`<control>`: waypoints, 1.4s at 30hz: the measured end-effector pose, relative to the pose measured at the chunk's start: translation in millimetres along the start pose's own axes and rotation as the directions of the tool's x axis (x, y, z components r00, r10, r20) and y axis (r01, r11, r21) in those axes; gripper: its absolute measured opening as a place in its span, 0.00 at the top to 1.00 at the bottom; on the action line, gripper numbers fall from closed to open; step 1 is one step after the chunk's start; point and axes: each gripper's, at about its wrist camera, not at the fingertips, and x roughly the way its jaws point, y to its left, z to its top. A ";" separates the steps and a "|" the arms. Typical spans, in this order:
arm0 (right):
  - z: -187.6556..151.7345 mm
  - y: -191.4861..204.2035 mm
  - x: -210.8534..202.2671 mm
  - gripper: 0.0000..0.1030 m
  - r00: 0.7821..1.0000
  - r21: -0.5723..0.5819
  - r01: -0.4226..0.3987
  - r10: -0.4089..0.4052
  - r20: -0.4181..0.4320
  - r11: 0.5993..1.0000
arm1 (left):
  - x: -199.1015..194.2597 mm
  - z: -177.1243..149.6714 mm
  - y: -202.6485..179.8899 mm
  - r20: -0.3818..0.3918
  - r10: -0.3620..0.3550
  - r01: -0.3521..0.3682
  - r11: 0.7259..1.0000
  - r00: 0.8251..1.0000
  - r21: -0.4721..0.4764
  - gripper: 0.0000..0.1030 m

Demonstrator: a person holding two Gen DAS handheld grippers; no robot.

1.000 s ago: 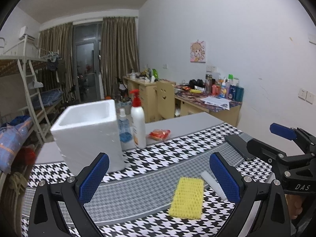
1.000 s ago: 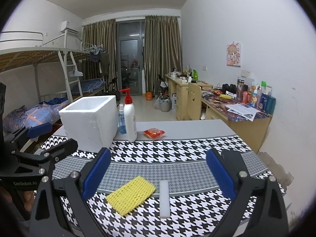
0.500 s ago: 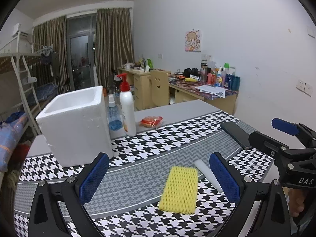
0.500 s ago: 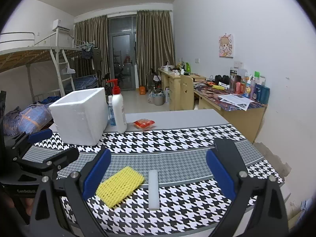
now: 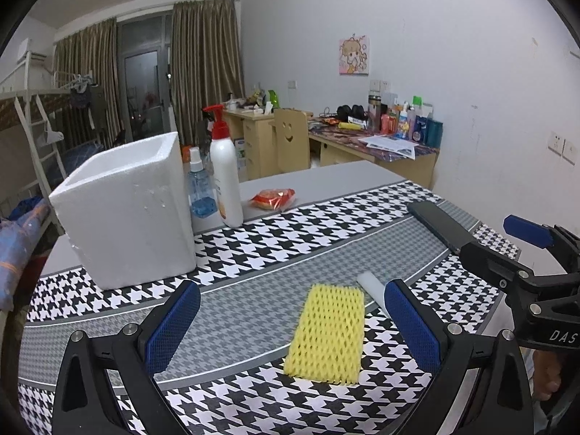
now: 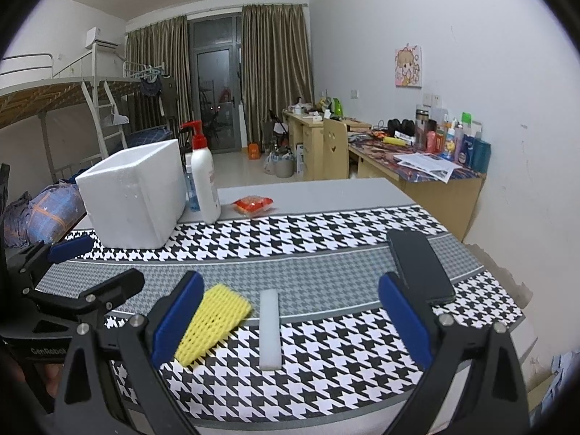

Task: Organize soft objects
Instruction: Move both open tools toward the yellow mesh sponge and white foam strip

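Left wrist view: left gripper hovering over checkered tablecloth, jaws spread wide, gripping nothing. Yellow foam net lying flat between fingers, white foam strip just beside it. White foam box standing behind, beside pump bottle.

Right wrist view: right gripper hanging wide open, holding nothing. White foam strip lying between fingers; yellow foam net beside it. Phone resting near right finger.

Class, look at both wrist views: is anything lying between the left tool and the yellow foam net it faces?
Nothing visible does. The yellow foam net lies flat on the cloth just ahead of the open left tool. The white foam strip lies beside the net, not in front of it.
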 end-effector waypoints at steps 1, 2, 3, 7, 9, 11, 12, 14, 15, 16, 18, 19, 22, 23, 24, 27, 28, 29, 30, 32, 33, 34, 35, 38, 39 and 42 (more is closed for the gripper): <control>-0.3 0.2 1.0 0.04 1.000 -0.001 0.002 -0.002 -0.003 1.000 | 1.2 -0.7 0.2 -0.003 0.002 -0.002 1.000 1.000 0.000 0.01; -1.2 0.0 2.1 0.04 1.000 -0.001 0.004 -0.004 -0.007 1.000 | 3.4 -1.7 -0.2 -0.010 0.004 -0.004 1.000 1.000 0.001 0.01; -2.3 -0.8 3.3 0.04 1.000 0.002 0.004 -0.004 -0.011 1.000 | 5.6 -2.1 -0.6 -0.015 0.002 -0.002 1.000 1.000 0.001 0.01; -5.7 -2.2 8.0 0.04 1.000 0.008 0.004 -0.004 -0.028 1.000 | 12.5 -5.9 -2.2 -0.049 -0.010 0.010 1.000 0.999 -0.001 0.01; -7.4 -3.2 10.9 0.04 0.999 0.009 0.005 -0.005 -0.038 1.000 | 15.1 -7.2 -3.4 -0.058 -0.010 0.010 1.000 0.998 0.002 0.01; -8.6 -3.6 12.5 0.04 0.999 0.011 0.004 -0.003 -0.044 1.000 | 17.9 -7.8 -4.5 -0.064 -0.010 0.010 1.000 0.998 0.002 0.01; -9.1 -4.1 13.3 0.04 0.999 0.014 0.003 -0.002 -0.047 1.000 | 19.2 -8.1 -4.7 -0.068 -0.011 0.011 1.000 0.998 0.002 0.01; -10.5 -4.7 15.4 0.04 0.999 0.016 -0.001 0.002 -0.053 1.000 | 20.5 -8.7 -4.6 -0.073 -0.012 0.012 1.000 0.997 0.000 0.01; -11.0 -4.6 16.2 0.04 0.998 0.016 0.000 0.001 -0.055 1.000 | 21.2 -9.1 -4.5 -0.075 -0.012 0.012 1.000 0.997 0.000 0.01; -11.4 -4.6 17.0 0.04 0.998 0.016 0.000 0.001 -0.058 1.000 | 22.4 -9.6 -4.3 -0.079 -0.012 0.012 1.000 0.997 -0.001 0.01; -13.1 -5.0 19.1 0.04 0.998 0.016 0.003 -0.002 -0.066 1.000 | 24.1 -10.5 -3.9 -0.087 -0.010 0.010 1.000 0.996 0.000 0.01; -13.8 -5.3 19.7 0.04 0.998 0.018 0.003 -0.002 -0.068 1.000 | 25.3 -11.3 -3.8 -0.090 -0.008 0.008 1.000 0.996 0.002 0.01; -16.3 -7.8 21.1 0.04 0.997 0.028 0.005 -0.003 -0.076 1.000 | 28.5 -13.2 -3.2 -0.100 -0.006 0.006 1.000 0.995 0.000 0.01; -16.4 -8.8 21.6 0.04 0.997 0.030 0.006 -0.004 -0.079 1.000 | 29.4 -13.6 -3.2 -0.103 -0.004 0.004 1.000 0.995 0.000 0.01; -16.9 -9.1 22.2 0.04 0.997 0.031 0.007 -0.005 -0.081 0.999 | 30.6 -13.9 -3.4 -0.105 -0.003 0.003 1.000 0.994 0.000 0.01; -19.1 -10.1 23.4 0.04 0.996 0.035 0.009 -0.006 -0.089 0.999 | 34.7 -15.4 -4.3 -0.115 -0.003 0.004 1.000 0.993 0.002 0.01; -19.5 -10.3 23.6 0.04 0.996 0.036 0.009 -0.005 -0.091 0.999 | 36.1 -16.1 -4.5 -0.118 -0.003 0.004 1.000 0.993 0.001 0.01; -20.5 -10.5 23.8 0.04 0.996 0.037 0.009 -0.005 -0.093 0.999 | 37.0 -16.3 -4.6 -0.120 -0.003 0.003 1.000 0.993 0.001 0.01; -20.7 -10.4 24.7 0.04 0.995 0.036 0.010 -0.006 -0.095 0.999 | 38.3 -16.9 -4.9 -0.125 -0.002 0.002 1.000 0.992 0.002 0.01; -22.5 -11.3 26.7 0.04 0.995 0.036 0.013 -0.009 -0.103 0.999 | 40.7 -18.2 -5.6 -0.133 0.000 0.001 1.000 0.991 0.005 0.01; -23.2 -11.6 27.8 0.04 0.994 0.034 0.014 -0.011 -0.109 0.999 | 42.7 -18.4 -6.2 -0.136 0.001 0.000 1.000 0.991 0.005 0.01; -24.0 -12.1 29.3 0.04 0.993 0.032 0.017 -0.013 -0.115 0.999 | 44.4 -19.3 -6.5 -0.142 0.001 0.000 1.000 0.990 0.006 0.01; -24.2 -11.7 30.6 0.04 0.993 0.033 0.018 -0.014 -0.119 0.999 | 45.4 -19.9 -6.4 -0.146 0.001 0.000 1.000 0.989 0.007 0.01; -25.9 -12.3 33.1 0.04 0.992 0.033 0.019 -0.014 -0.129 0.999 | 49.4 -22.0 -6.0 -0.157 0.004 -0.003 1.000 0.988 0.007 0.01; -26.5 -12.2 33.6 0.04 0.991 0.033 0.017 -0.013 -0.130 0.999 | 51.0 -22.7 -5.6 -0.161 0.001 0.000 1.000 0.987 0.006 0.01; -28.1 -11.3 35.6 0.04 0.990 0.028 0.015 -0.011 -0.137 0.999 | 55.5 -24.5 -7.0 -0.176 -0.008 0.009 1.000 0.984 0.008 0.01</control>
